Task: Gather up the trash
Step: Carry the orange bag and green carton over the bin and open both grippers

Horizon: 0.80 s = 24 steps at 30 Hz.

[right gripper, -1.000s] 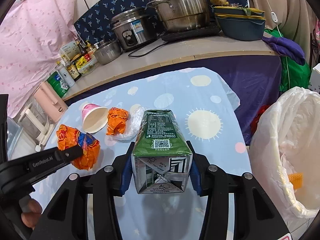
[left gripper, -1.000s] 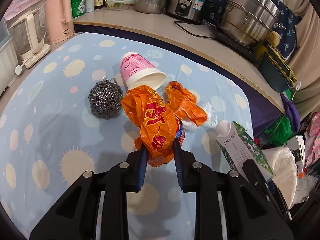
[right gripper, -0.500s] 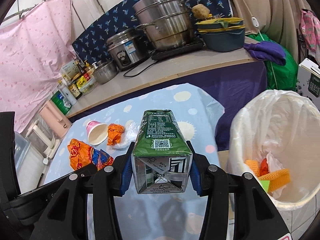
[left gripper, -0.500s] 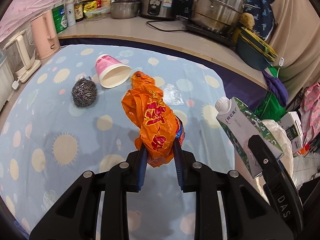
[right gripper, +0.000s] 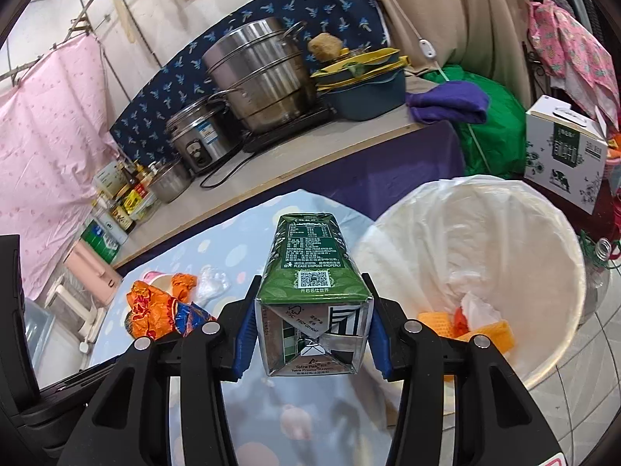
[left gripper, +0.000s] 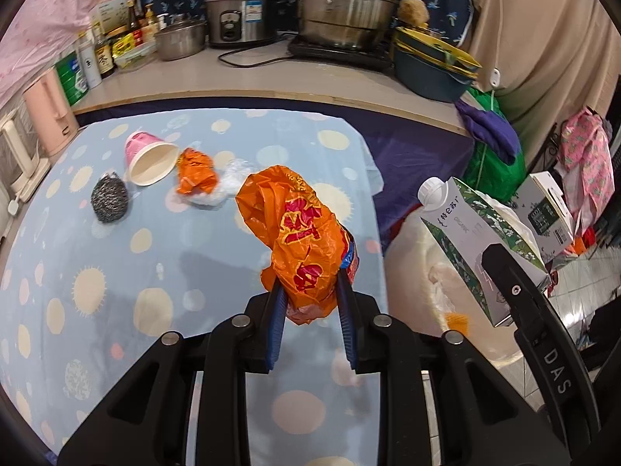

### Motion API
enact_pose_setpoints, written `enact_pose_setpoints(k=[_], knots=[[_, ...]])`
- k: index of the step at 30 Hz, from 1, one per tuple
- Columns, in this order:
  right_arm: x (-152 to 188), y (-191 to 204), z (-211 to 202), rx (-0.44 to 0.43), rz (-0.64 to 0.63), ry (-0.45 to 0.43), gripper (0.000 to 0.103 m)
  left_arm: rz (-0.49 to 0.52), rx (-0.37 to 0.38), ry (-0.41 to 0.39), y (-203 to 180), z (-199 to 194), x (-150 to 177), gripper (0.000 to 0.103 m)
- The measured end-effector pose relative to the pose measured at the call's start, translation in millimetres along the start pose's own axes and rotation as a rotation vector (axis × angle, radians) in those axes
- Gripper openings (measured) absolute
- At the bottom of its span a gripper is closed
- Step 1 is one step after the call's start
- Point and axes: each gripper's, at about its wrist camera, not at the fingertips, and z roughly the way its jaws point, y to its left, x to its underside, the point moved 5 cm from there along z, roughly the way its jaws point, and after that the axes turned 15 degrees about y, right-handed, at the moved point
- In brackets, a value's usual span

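honestly I'd carry both fully over the white-lined round trash bin (right gripper: 500, 240) off the desk's right edge before letting go: right hand-held gripper (right gripper: 310, 334) clamps the green-and-white milk carton (right gripper: 310, 283), left hand-held gripper (left gripper: 310, 303) pinches the crumpled orange plastic bag (left gripper: 299, 233)

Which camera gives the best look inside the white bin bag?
The right wrist view: the bin bag opens toward the camera, showing orange scraps and white crumpled paper at the bottom. In the left wrist view the milk carton and the right gripper hide most of it.
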Motion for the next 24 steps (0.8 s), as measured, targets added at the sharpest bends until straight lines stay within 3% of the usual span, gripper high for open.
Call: enact_pose_setpoints(k=[14, 24], knots=[[-1.0, -79.8, -14.9, 0.071, 0.118, -0.012, 0.046, 0.132, 0.005, 0.021, -74.5, 10.0, 9.0, 0.024], [1.7, -110.2, -15.2, 0.101, 0.167, -0.010, 0.046, 0.200, 0.003, 0.029, -113.9, 20.4, 9.4, 0.024]])
